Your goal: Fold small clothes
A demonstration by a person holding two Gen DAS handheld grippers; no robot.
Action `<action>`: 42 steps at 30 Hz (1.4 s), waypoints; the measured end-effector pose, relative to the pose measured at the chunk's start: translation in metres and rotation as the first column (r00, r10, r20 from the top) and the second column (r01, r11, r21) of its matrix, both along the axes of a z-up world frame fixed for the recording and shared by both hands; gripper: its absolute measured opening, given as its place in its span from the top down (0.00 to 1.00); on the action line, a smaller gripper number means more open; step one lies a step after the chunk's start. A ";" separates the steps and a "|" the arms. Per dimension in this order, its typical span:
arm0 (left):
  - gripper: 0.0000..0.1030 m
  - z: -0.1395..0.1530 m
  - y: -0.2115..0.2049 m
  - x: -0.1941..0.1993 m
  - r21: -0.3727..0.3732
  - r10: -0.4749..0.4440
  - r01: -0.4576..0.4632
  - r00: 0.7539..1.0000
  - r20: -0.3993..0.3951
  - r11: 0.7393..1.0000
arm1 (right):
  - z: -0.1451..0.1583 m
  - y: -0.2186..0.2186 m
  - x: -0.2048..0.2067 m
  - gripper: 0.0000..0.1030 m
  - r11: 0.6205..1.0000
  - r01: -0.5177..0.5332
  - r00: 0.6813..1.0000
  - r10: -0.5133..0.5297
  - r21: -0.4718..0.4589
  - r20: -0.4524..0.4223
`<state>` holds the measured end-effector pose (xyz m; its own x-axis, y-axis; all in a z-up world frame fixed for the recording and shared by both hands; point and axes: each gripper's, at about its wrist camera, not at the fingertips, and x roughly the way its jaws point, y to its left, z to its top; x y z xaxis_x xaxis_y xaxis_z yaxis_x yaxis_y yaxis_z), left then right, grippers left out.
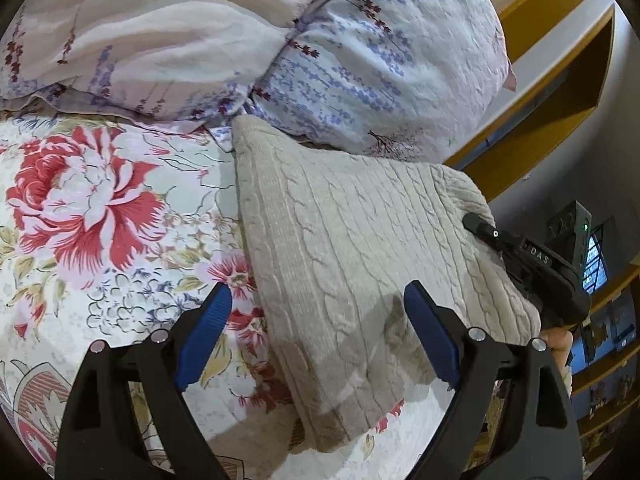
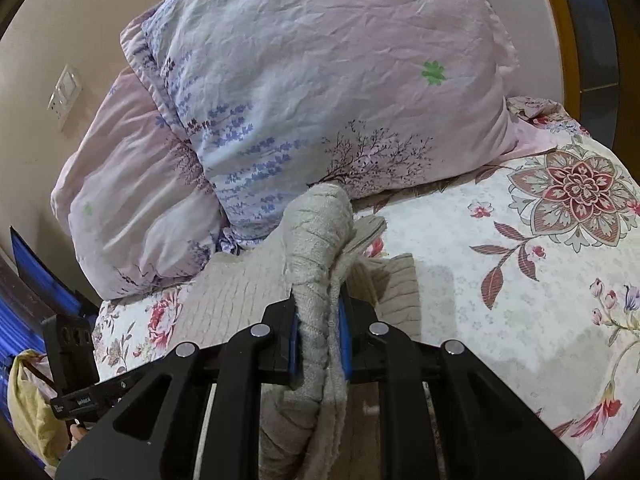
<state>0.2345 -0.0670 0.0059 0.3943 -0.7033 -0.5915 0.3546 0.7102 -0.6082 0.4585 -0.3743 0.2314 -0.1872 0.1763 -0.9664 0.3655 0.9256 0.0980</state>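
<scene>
The left gripper [image 1: 318, 338] hangs with its blue-padded jaws spread wide apart, gripping nothing, straddling the near edge of the knit sweater [image 1: 360, 248]. The beige cable-knit garment lies on the floral bedsheet [image 1: 100, 220], its far corner tucked against the pillows [image 1: 360, 60] at 12 o'clock. At 3 o'clock in the left view, the right gripper [image 2: 320, 336] has its jaws clamped on a bunched, raised fold of the sweater (several layers seem to be pinched, though how many I cannot tell).

To fold well, I judge the left jaws should close on the near edge or press it down as an anchor, so the body does not drag across the sheet. The right gripper can then carry its fold over toward 9 o'clock, low and level, laying it flat and aligned with the opposite edge before letting go. Thick knit tends to slump, so a slow carry would help.
</scene>
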 end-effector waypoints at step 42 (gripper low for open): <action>0.43 -0.016 -0.022 -0.039 0.023 -0.109 0.114 0.984 -0.139 0.993 | 0.069 -0.029 -0.091 0.93 0.996 0.051 0.982 -0.065 -0.079 -0.177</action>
<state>0.1956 -0.0892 -0.0101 0.2278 -0.7189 -0.6567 0.3469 0.6901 -0.6352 0.3674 -0.4036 0.3004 -0.3498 0.1215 -0.9289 0.4244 0.9045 -0.0415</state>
